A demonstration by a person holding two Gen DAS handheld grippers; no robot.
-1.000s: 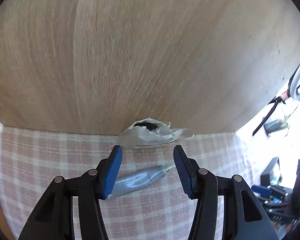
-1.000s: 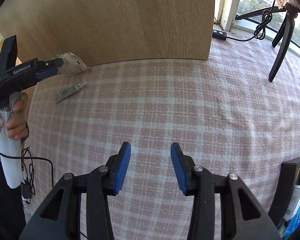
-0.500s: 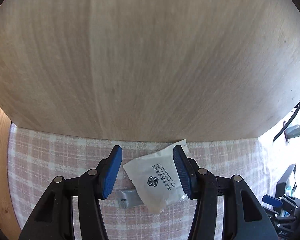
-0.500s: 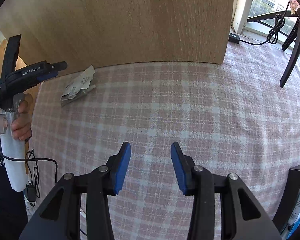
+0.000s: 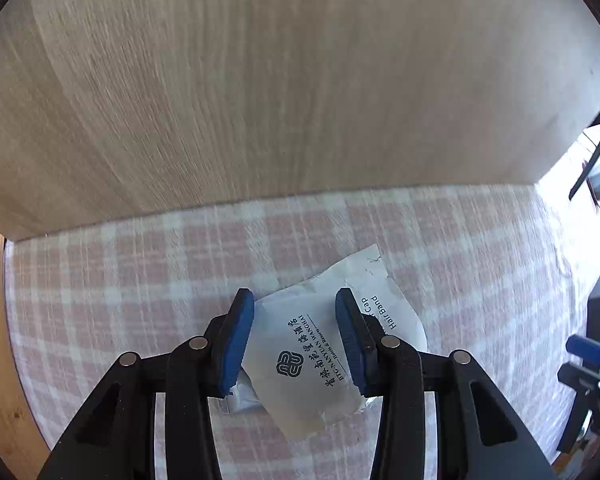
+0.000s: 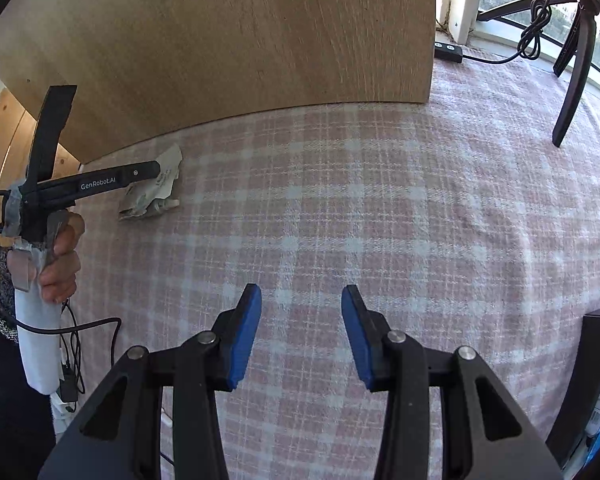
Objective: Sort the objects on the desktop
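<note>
A white paper packet [image 5: 320, 344] with dark print lies flat on the pink checked tablecloth [image 5: 140, 280], near the wooden board. It covers most of a small grey tube [image 5: 240, 398], which peeks out at its lower left. My left gripper [image 5: 294, 304] is open and hovers just above the packet, its blue pads either side of it, holding nothing. The packet [image 6: 156, 192] and tube also show far left in the right wrist view, below the left gripper [image 6: 156, 168]. My right gripper [image 6: 300, 300] is open and empty over bare cloth.
An upright wooden board [image 6: 260, 40] walls off the back of the table. A black stand leg [image 6: 572, 80] and a cable with a switch [image 6: 448, 50] are at the back right. The table's left edge [image 6: 80, 280] drops to hanging cables. Dark boxes [image 6: 596, 340] sit at the right.
The left gripper let the crumpled packet go; it now lies flat over the tube, and the gripper has moved down close over it. The right gripper has barely moved.
</note>
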